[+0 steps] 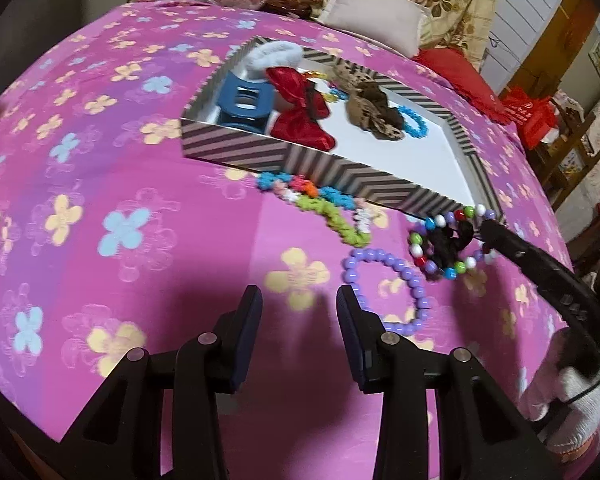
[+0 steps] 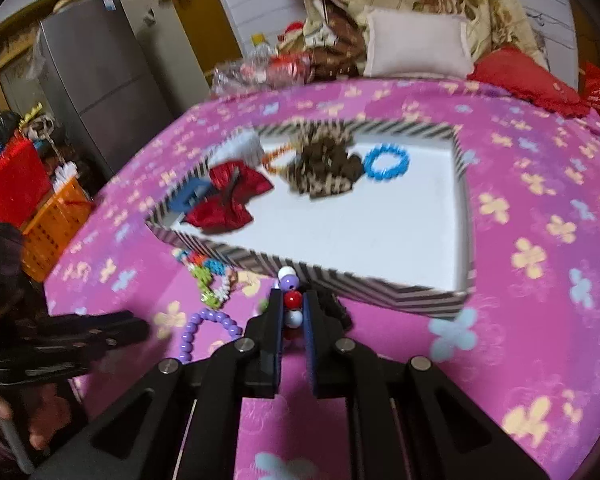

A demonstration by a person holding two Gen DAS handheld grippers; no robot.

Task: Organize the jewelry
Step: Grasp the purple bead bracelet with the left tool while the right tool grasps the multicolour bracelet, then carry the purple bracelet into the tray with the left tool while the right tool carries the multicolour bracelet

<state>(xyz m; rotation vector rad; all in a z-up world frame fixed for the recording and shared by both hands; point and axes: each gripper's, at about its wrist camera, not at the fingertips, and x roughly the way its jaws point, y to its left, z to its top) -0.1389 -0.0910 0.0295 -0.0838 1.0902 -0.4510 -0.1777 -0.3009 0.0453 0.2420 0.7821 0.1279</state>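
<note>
Right gripper (image 2: 292,312) clamps multicoloured bead bracelet (image 1: 452,242), unlabelled

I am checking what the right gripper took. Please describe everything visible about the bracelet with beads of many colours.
The multicoloured bead bracelet is a ring of round glossy beads, plastic-looking: white, red, green, blue and lilac. A dark fuzzy piece sits in its middle; what it is cannot be told. The right gripper is shut on one side of it, red and white beads between the fingers. It is just before the near wall of the striped box, beside the purple bead bracelet. Whether it is lifted cannot be told.
</note>
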